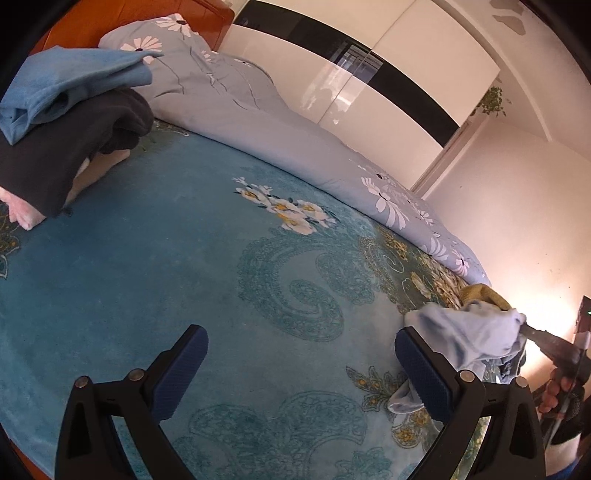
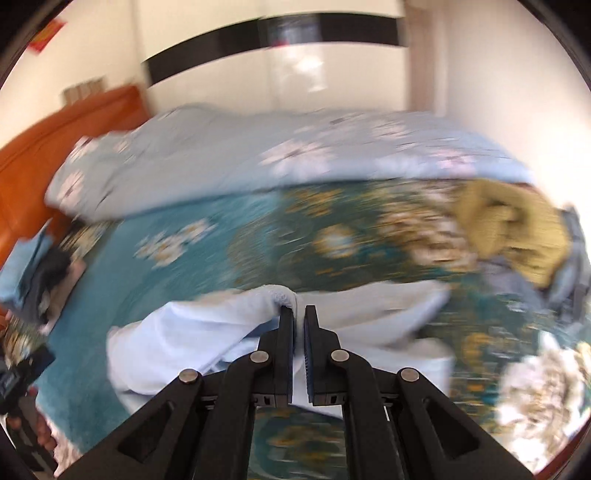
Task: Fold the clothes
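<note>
The left tongs (image 1: 301, 354) hover with their blue-padded fingers (image 1: 181, 373) spread wide apart over a bare stretch of the teal paisley bedspread (image 1: 155, 266), gripping nothing. The right tongs (image 2: 299, 314) stand nearly together, a narrow slit between the pads, and a fold of the pale blue garment (image 2: 192, 339) is bunched against and over the tip of one finger; the view is smeared with motion, so whether cloth is truly pinched between the pads cannot be told from there. In the left wrist view the same pale blue garment (image 1: 476, 332) hangs lifted at the right edge of the bed, drawn up toward the dark tip of the right tongs (image 1: 532, 330) — its lower end trails down behind the left tongs' right finger onto the bedspread. Just behind it lies a mustard knitted piece (image 1: 487, 295), which the right wrist view shows crumpled on a heap of grey-blue clothes (image 2: 569, 266) at the far right of the bed. At the far left corner sits a pile: a blue garment (image 1: 74, 81) on top, a dark one (image 1: 55, 158) under it, a pink one (image 1: 22, 210) at the bottom. A grey-blue daisy-print duvet (image 1: 258, 122) runs along the back edge of the bed, beside the orange headboard (image 1: 110, 18).
</note>
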Tool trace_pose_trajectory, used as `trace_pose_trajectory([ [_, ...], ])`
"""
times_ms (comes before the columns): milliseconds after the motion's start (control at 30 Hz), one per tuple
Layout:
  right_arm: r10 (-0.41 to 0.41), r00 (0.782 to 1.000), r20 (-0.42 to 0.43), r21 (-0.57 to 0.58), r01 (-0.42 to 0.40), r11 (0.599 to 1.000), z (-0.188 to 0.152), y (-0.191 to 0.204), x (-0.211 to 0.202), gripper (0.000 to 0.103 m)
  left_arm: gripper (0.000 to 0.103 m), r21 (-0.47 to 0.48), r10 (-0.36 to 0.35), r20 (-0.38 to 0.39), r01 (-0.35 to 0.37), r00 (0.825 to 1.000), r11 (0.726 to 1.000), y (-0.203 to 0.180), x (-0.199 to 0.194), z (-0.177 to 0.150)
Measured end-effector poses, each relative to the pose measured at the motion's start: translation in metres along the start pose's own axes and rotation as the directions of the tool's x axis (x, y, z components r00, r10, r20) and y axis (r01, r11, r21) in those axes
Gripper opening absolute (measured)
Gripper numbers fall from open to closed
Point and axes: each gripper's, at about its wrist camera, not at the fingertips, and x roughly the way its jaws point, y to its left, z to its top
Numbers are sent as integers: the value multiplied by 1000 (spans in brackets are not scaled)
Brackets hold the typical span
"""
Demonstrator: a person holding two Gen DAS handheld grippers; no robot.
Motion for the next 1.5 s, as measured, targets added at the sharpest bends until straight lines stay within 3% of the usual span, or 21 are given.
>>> trace_pose_trajectory([
  [133, -218, 976, 31, 168, 210, 963, -5, -97, -39, 5, 103, 56, -43, -46, 46, 998, 997, -27, 15, -10],
  [200, -315, 949, -28, 219, 313, 924, -17, -137, -39, 5, 103, 100, -75, -88, 83, 993, 992, -44, 24, -17],
  [300, -350, 922, -165, 269, 383, 884, -48, -182, -24, 6, 103, 215, -118, -136, 146, 984, 966, -80, 37, -28],
  [367, -351, 913, -209, 266, 398, 878, -65, -198, -19, 6, 103, 295, -143, -173, 190, 974, 937, -106, 45, -34],
  [400, -352, 909, -222, 258, 403, 878, -73, -204, -19, 13, 103, 334, -154, -193, 212, 969, 918, -119, 49, -37],
  [433, -355, 906, -231, 252, 408, 877, -80, -209, -21, 27, 103, 372, -165, -211, 235, 964, 898, -131, 53, -41],
  [500, -357, 905, -230, 241, 409, 880, -94, -214, -35, 41, 103, 462, -176, -235, 269, 956, 845, -155, 56, -48],
  [600, -365, 907, -208, 181, 403, 897, -108, -210, -56, 45, 103, 554, -181, -308, 331, 934, 764, -184, 66, -60],
  [700, -353, 920, -172, 69, 369, 927, -115, -182, -65, 46, 103, 549, -187, -408, 403, 894, 732, -208, 85, -74],
  [867, -344, 931, -124, -37, 342, 939, -117, -147, -63, 48, 103, 451, -182, -499, 432, 848, 781, -232, 121, -97],
  [933, -177, 976, -125, 34, 183, 983, -120, -143, -65, 50, 103, 409, -190, -531, 446, 826, 796, -240, 133, -106],
  [1000, -7, 992, -129, 130, 24, 991, -126, -139, -55, 54, 103, 390, -178, -549, 438, 816, 810, -248, 144, -115],
  [1067, 80, 986, -144, 234, -44, 971, -132, -140, -38, 54, 103, 366, -174, -565, 434, 807, 823, -254, 155, -122],
  [1233, 113, 986, -125, 425, -50, 904, -143, -155, -12, 54, 102, 283, -181, -606, 423, 774, 861, -256, 175, -131],
  [1300, 157, 982, -104, 474, -90, 876, -145, -157, -8, 42, 100, 255, -190, -612, 419, 768, 872, -255, 180, -133],
  [1333, 172, 980, -101, 486, -102, 868, -146, -157, -6, 27, 95, 247, -202, -604, 422, 771, 872, -253, 178, -132],
  [1367, 177, 980, -92, 486, -111, 867, -144, -156, -10, 21, 90, 239, -215, -597, 427, 773, 872, -251, 176, -131],
  [1400, 179, 981, -78, 483, -120, 867, -141, -155, -17, 9, 74, 230, -225, -595, 431, 772, 873, -249, 175, -131],
  [1433, 181, 982, -63, 481, -129, 867, -138, -153, -24, 7, 55, 223, -224, -600, 429, 768, 875, -248, 175, -130],
  [1467, 182, 982, -48, 478, -138, 868, -135, -152, -31, 7, 43, 222, -215, -606, 422, 766, 879, -246, 176, -131],
  [1500, 184, 982, -33, 475, -146, 868, -132, -151, -37, 6, 21, 220, -206, -612, 415, 764, 883, -245, 177, -131],
])
